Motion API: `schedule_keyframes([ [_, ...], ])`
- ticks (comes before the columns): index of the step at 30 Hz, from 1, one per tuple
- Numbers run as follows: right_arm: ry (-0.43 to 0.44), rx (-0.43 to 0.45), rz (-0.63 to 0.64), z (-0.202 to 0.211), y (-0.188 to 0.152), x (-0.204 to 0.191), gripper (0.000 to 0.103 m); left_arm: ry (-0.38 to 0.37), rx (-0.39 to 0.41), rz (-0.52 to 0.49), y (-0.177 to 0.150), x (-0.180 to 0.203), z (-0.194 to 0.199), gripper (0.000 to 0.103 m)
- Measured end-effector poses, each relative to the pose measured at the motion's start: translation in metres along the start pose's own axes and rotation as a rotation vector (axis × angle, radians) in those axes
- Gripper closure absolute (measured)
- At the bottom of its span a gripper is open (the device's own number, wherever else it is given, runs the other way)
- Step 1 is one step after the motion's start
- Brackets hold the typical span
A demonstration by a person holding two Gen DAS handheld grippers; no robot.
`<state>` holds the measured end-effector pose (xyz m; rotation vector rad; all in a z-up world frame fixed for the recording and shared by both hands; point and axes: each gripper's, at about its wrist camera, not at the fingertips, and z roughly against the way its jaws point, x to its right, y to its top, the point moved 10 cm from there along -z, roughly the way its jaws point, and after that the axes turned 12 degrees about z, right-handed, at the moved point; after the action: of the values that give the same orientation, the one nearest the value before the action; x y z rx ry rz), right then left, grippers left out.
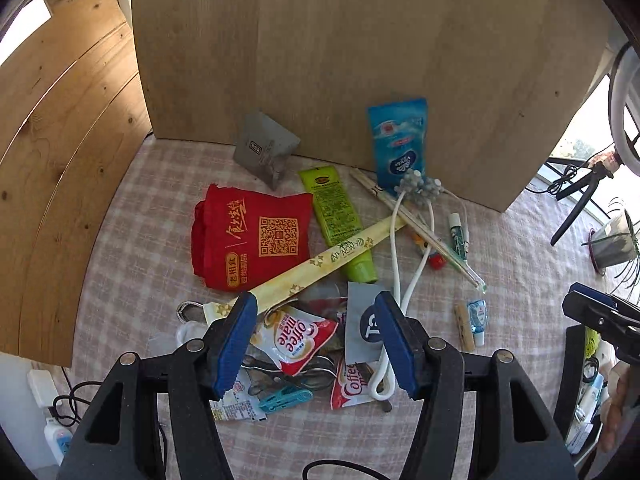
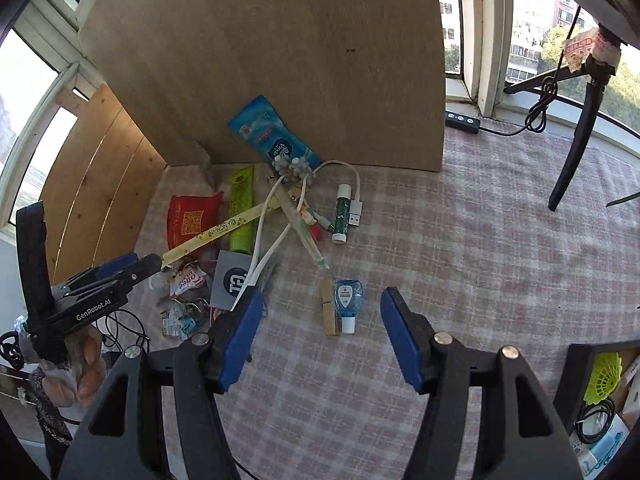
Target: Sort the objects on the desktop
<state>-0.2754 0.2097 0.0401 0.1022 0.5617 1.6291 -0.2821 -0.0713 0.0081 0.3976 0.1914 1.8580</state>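
Observation:
A pile of small objects lies on the checked tablecloth [image 2: 440,248]. My left gripper [image 1: 318,344] is open, its jaws hovering over a Coffee mate sachet [image 1: 296,338], with a grey card [image 1: 362,326] and a white cable [image 1: 396,248] close by. A red pouch [image 1: 248,236], a green tube [image 1: 340,220], a wrapped chopstick sleeve [image 1: 320,266] and a blue tissue pack [image 1: 400,140] lie beyond. My right gripper [image 2: 322,334] is open and empty, just short of a small blue bottle [image 2: 347,302] and a wooden clothespin [image 2: 328,306]. A glue stick [image 2: 342,214] lies farther off.
A tall wooden board [image 2: 280,60] stands behind the pile, with a slatted wooden panel [image 1: 60,160] at the left. A black box with a yellow shuttlecock [image 2: 604,376] sits at the right front. A tripod leg [image 2: 576,148] stands at the far right, near a potted plant [image 1: 612,240].

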Motion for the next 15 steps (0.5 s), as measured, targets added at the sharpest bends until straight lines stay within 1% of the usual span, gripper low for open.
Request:
schedule_keyframes([
  [4, 0.031, -0.042, 0.066, -0.042, 0.031, -0.029, 0.043, 0.018, -0.014, 0.035, 0.027, -0.021, -0.02, 0.044],
  [6, 0.047, -0.063, 0.104, -0.063, 0.045, -0.046, 0.043, 0.011, -0.026, 0.059, 0.037, -0.031, -0.031, 0.044],
  [10, 0.076, -0.107, 0.155, -0.107, 0.069, -0.076, 0.042, -0.004, -0.047, 0.142, 0.053, -0.052, -0.052, 0.043],
  [15, 0.074, -0.139, 0.16, -0.157, 0.091, -0.091, 0.042, -0.017, -0.054, 0.232, 0.064, -0.076, -0.07, 0.043],
])
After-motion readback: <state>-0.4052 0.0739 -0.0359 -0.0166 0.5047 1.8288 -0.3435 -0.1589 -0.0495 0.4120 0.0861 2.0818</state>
